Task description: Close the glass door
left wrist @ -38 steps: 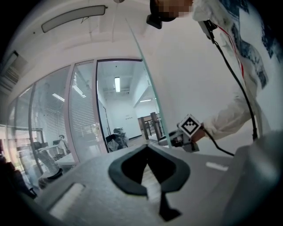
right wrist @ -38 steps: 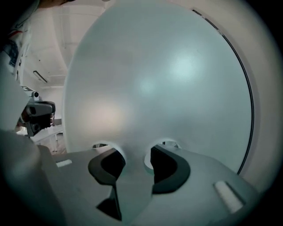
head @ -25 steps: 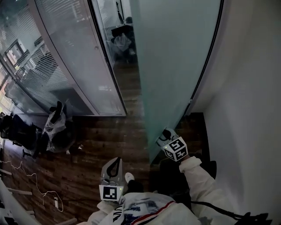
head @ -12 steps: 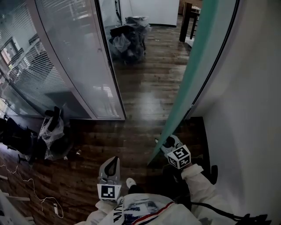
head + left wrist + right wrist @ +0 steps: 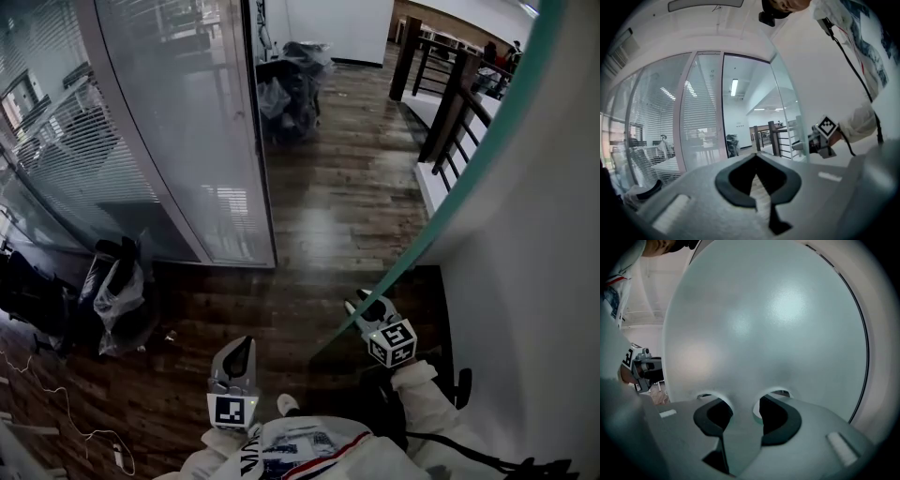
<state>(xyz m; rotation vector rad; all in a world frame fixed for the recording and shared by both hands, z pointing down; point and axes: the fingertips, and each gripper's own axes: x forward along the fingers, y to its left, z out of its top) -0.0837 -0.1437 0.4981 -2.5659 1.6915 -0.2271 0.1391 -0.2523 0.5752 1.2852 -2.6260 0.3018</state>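
Right gripper (image 5: 740, 405), which I steer remotely, clamped across the free vertical edge of the frosted glass door (image 5: 764, 324), one pad on each face; left gripper (image 5: 757, 161) with jaws together, empty, held clear. The door stands swung wide, close beside the white wall (image 5: 544, 281) and well apart from the glass partition (image 5: 178, 141) it should meet. I judge the pane heavy, stiff, slick under the pads and chip-prone at its rim; this outer edge, farthest from the hinge, gives me the best leverage
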